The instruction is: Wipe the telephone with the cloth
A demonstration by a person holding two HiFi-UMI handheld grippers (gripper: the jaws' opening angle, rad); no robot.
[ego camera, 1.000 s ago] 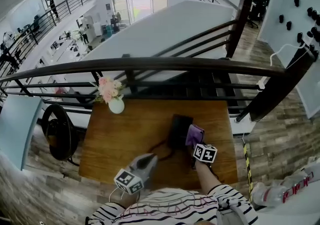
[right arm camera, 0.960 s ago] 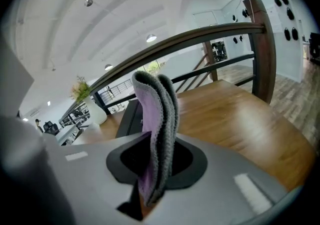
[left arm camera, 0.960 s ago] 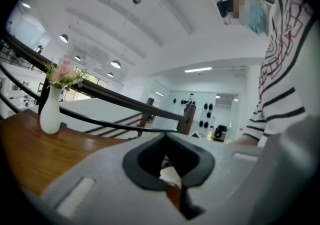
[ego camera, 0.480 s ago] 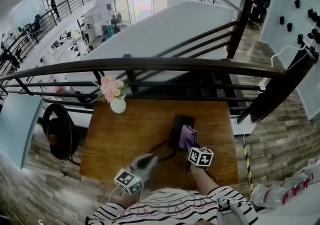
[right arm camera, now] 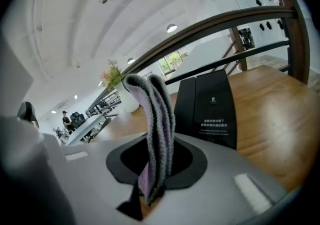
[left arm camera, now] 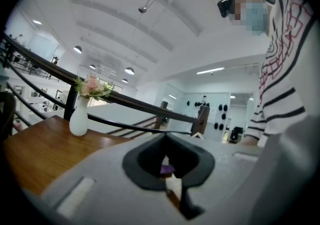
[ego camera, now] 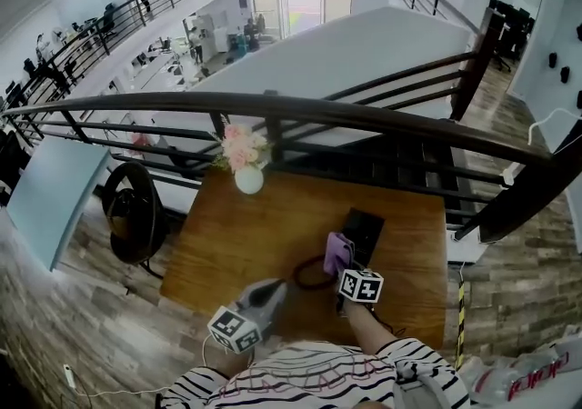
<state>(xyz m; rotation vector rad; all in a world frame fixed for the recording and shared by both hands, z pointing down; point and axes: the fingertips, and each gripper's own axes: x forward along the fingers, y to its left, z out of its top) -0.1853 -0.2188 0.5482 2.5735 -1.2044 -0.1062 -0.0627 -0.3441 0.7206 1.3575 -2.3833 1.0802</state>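
Right tongs (right arm camera: 154,189) clenched on the purple cloth (right arm camera: 156,114), which stands folded up out of the jaws; cloth sits at the near left edge of the black telephone (ego camera: 364,231), contact unclear; telephone lies flat on the wooden bench (ego camera: 236,239), right of centre; left tongs (left arm camera: 170,185) clenched, empty, by the bench's near edge; vase (ego camera: 248,180) at far side.

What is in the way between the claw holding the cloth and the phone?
Nothing visible. The right claw grips the purple cloth, and the black telephone sits right in front of it.
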